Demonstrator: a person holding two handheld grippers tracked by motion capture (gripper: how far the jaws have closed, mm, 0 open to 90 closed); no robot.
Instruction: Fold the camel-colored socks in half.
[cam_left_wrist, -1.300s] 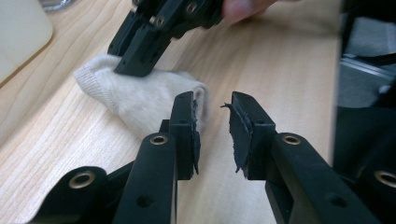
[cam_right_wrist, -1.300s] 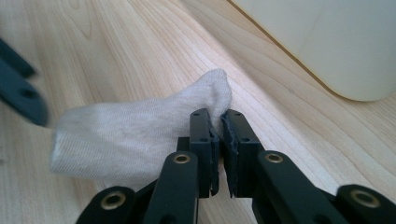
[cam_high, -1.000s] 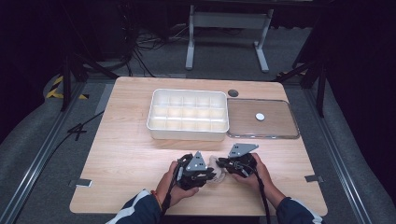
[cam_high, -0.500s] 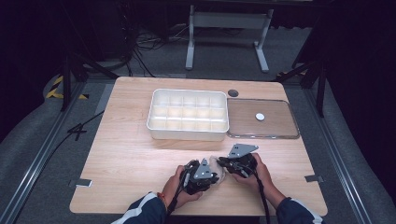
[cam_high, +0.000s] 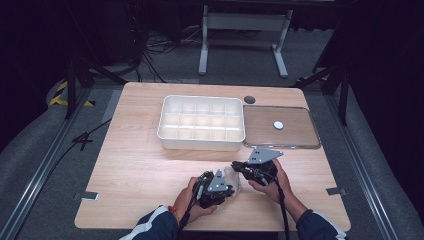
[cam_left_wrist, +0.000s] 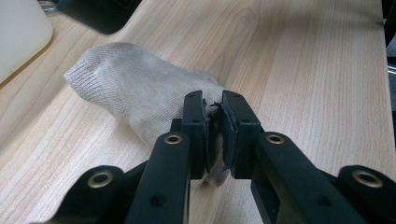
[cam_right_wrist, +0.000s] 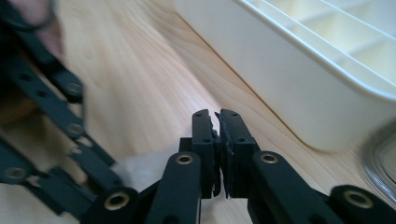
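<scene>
A pale grey sock (cam_left_wrist: 135, 88) lies on the wooden table (cam_high: 140, 170) near its front edge, small and bunched between the hands in the high view (cam_high: 234, 179). My left gripper (cam_left_wrist: 214, 126) is shut on one end of it, with cloth pinched between the pads. That gripper (cam_high: 229, 189) points right. My right gripper (cam_right_wrist: 217, 140) is shut, pads together, and I see no cloth between them; a white fold of the sock (cam_right_wrist: 137, 170) lies just below its jaws. In the high view the right gripper (cam_high: 237, 166) points left, close to the left one.
A white compartment tray (cam_high: 200, 142) stands at mid-table, its wall close ahead in the right gripper view (cam_right_wrist: 299, 84). Right of it lies a clear lid (cam_high: 300, 137) carrying a small white disc (cam_high: 278, 125). A dark round hole (cam_high: 249, 99) sits behind.
The left hand has slid slightly right and toward the near edge, taking the sock with it. The right hand has stayed put.
</scene>
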